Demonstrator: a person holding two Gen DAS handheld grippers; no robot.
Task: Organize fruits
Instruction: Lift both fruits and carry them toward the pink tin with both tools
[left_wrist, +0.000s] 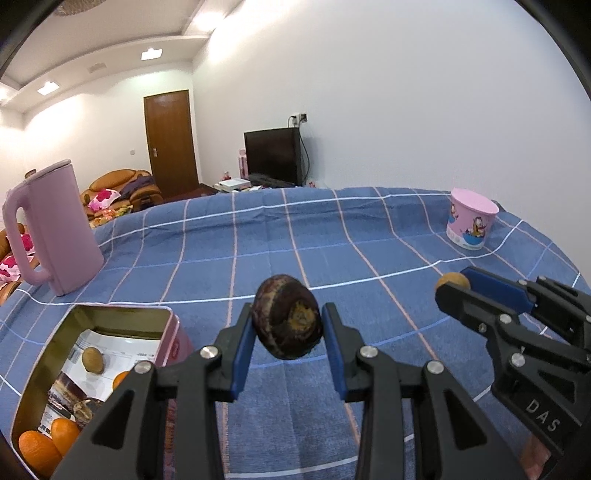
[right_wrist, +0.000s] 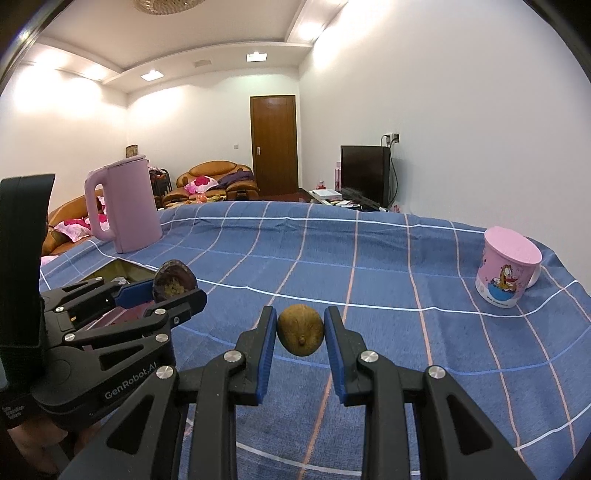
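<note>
A blue checked cloth (left_wrist: 332, 236) covers the table, bearing a pink kettle (left_wrist: 55, 232) at far left, a pink cartoon cup (right_wrist: 508, 266) at far right, and an open tin (left_wrist: 48, 343) at near left that holds two oranges (left_wrist: 51, 441), a small brown fruit (left_wrist: 93, 360) and printed paper; nothing stands between the tin and the grippers. The left gripper (left_wrist: 288, 332) is clenched on a dark purple-brown fruit (left_wrist: 286, 321), held clear above the cloth just right of the tin. Beside it, the right gripper (right_wrist: 300, 332) is clamped on a small brown kiwi-like fruit (right_wrist: 300, 329), likewise raised off the cloth.
</note>
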